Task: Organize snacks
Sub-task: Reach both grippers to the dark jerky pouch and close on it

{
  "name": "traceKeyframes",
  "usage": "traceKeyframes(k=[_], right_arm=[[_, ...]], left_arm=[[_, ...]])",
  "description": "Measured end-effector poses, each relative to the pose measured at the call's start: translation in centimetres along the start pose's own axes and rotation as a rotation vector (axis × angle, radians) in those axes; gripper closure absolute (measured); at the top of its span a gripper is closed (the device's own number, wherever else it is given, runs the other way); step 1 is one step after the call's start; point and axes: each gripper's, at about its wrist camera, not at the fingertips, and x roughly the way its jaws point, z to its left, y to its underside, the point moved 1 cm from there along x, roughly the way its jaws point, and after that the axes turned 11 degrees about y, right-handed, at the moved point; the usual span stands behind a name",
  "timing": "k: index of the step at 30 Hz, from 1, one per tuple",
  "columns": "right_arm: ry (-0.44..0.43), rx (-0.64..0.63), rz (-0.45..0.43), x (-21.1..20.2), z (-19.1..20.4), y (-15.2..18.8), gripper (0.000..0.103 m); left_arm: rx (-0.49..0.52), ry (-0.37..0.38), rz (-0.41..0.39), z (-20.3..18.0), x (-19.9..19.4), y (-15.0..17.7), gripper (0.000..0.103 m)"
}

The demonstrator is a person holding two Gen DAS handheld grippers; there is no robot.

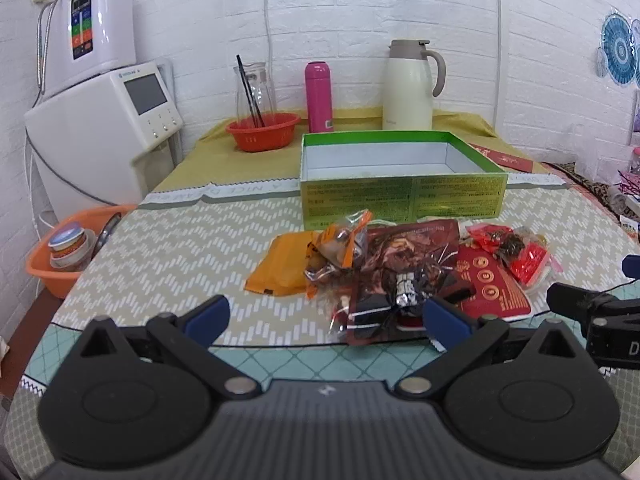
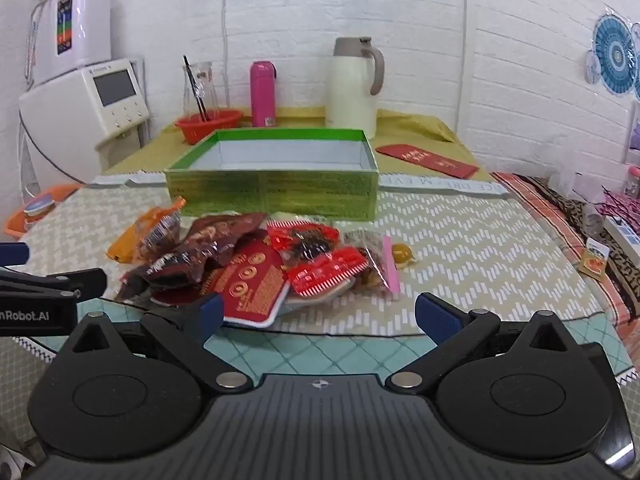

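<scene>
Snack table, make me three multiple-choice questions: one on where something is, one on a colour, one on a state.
1. Where is the snack pile?
A. inside the box
B. on the table in front of the box
C. in the red basket

2. What colour is the slim bottle at the back?
A. pink
B. blue
C. black

3. How is the green box?
A. closed with a lid
B. open and full of snacks
C. open with nothing seen inside

Answers: 1 B, the packets lie on the cloth on the near side of the box. 2 A, it stands pink beside the cream jug. 3 C, only bare white walls show inside.
</scene>
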Motion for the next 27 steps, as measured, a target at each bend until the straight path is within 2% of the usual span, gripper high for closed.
traceKeyframes(k=[3, 6, 8, 11, 15, 19, 23, 26, 27], right_arm=[[-0.08, -0.019, -0.073, 0.2, 0.2, -0.7, 0.0], [-0.113, -0.073, -0.083, 1.5, 1.3, -1.3, 0.0], [-0.122, -0.135, -0.055, 2.9, 2.2, -1.8, 0.0], [-0.166, -0.18, -0.026, 5.3, 2.8, -2.7, 0.0], [-0.261, -0.172, -0.001, 8.1, 2.9, -4.6, 0.0], [-0.323, -0.161, 0.068, 11.5, 3.3, -5.9, 0.0], [-0.337, -0.175, 0.118, 14.0, 4.3, -5.8, 0.0], [-0.375, -0.182, 0.162, 14.9, 4.6, -5.4, 0.0], [-0.389, -0.175, 0.169, 15.0, 4.5, -5.4, 0.032]], left_arm=[[-0.034, 0.034, 0.032, 1.4, 0.8, -1.1, 0.0], [-0.073, 0.009, 0.05, 2.7, 1.9, -0.9, 0.0], [-0.089, 0.042, 0.081, 3.3, 2.6, 0.0, 0.0], [-0.144, 0.139, 0.098, 3.6, 2.7, 1.0, 0.0], [-0.16, 0.176, 0.057, 2.4, 1.7, 0.9, 0.0], [-0.135, 0.19, 0.177, 1.2, 2.9, 0.5, 0.0], [-0.113, 0.232, 0.204, 0.6, 4.4, 0.4, 0.001], [-0.117, 0.278, 0.184, 0.4, 4.8, 0.0, 0.014], [-0.124, 0.291, 0.181, 0.5, 4.9, 0.0, 0.024]])
